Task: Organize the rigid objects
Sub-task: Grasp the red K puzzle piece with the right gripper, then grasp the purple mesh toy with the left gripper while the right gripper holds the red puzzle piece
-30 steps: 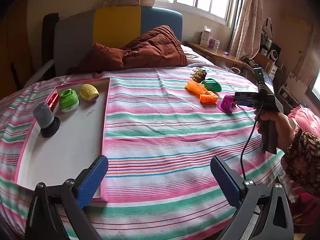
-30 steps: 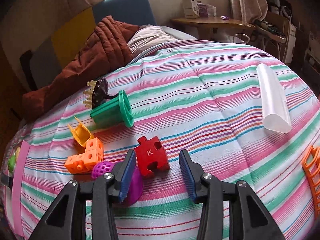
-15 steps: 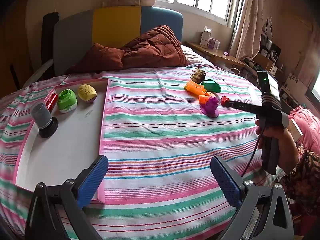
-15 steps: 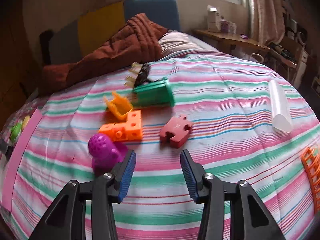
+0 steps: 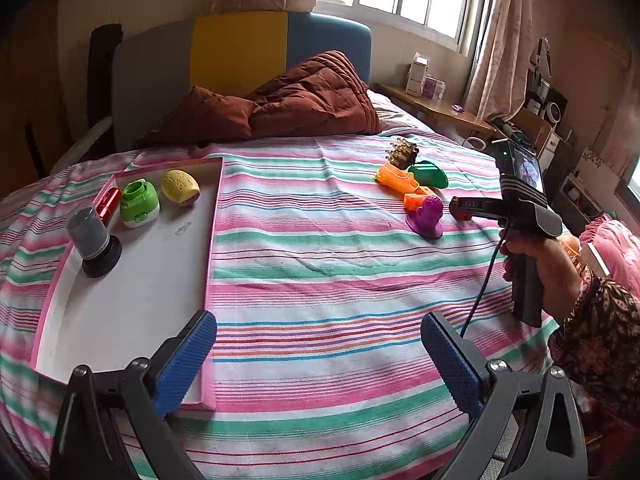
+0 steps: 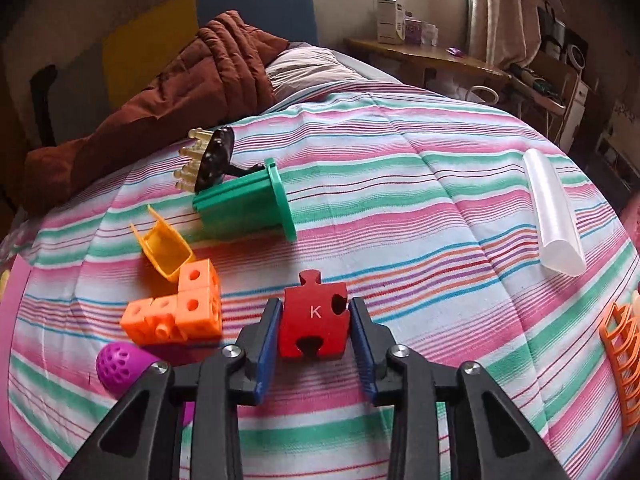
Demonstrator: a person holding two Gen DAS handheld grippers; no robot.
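Note:
My right gripper [image 6: 314, 320] is shut on a red puzzle piece marked K [image 6: 313, 316], low over the striped bed cover. Beside it lie orange cubes [image 6: 176, 314], a yellow scoop [image 6: 166, 250], a green flanged block [image 6: 248, 204], a dark brush [image 6: 212, 160] and a purple toy [image 6: 120, 368]. In the left wrist view the right gripper [image 5: 466, 206] holds the red piece next to the purple toy [image 5: 426, 216]. My left gripper [image 5: 320, 360] is open and empty near the pink-rimmed tray [image 5: 210, 240], which holds a yellow object [image 5: 180, 186], a green one [image 5: 139, 202], a red one [image 5: 109, 202] and a grey-black one [image 5: 93, 240].
A clear plastic tube [image 6: 554, 214] lies at the right of the bed, an orange rack [image 6: 620, 356] at the far right edge. A brown quilt [image 5: 280, 104] lies by the headboard. A wooden desk [image 5: 436, 108] stands behind the bed.
My right gripper has moved in over the red puzzle piece and shut on it. The left gripper has stayed in place, still open.

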